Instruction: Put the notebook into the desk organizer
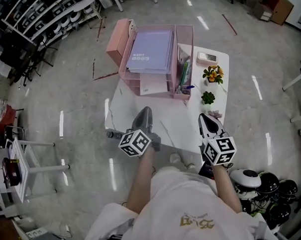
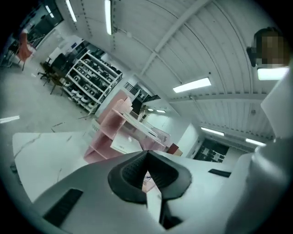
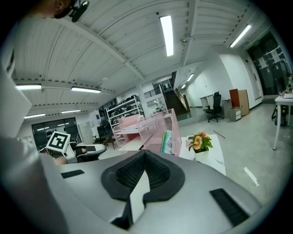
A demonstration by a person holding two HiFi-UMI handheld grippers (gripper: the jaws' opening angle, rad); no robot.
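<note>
Notebook (image 1: 151,51): lavender cover, lying flat on the top tier of the pink desk organizer (image 1: 115,46), which stands at the far end of the white table (image 1: 175,123).

Head view: the left gripper (image 1: 145,110) and the right gripper (image 1: 204,117) are both at the near edge of the table, well apart from the organizer, and neither holds anything. An orange potted flower (image 1: 213,74) and a small green plant (image 1: 208,97) stand to the right of the organizer.

Left gripper view: the left gripper (image 2: 147,156) has its jaws together with nothing clamped between them. The organizer (image 2: 114,132) is ahead on the table (image 2: 46,151), seen tilted.

Right gripper view: the right gripper (image 3: 144,156) has its jaws closed and is empty. The organizer (image 3: 151,125) is ahead, with the flower (image 3: 200,142) to its right. The left gripper's marker cube (image 3: 58,140) shows at the left.
</note>
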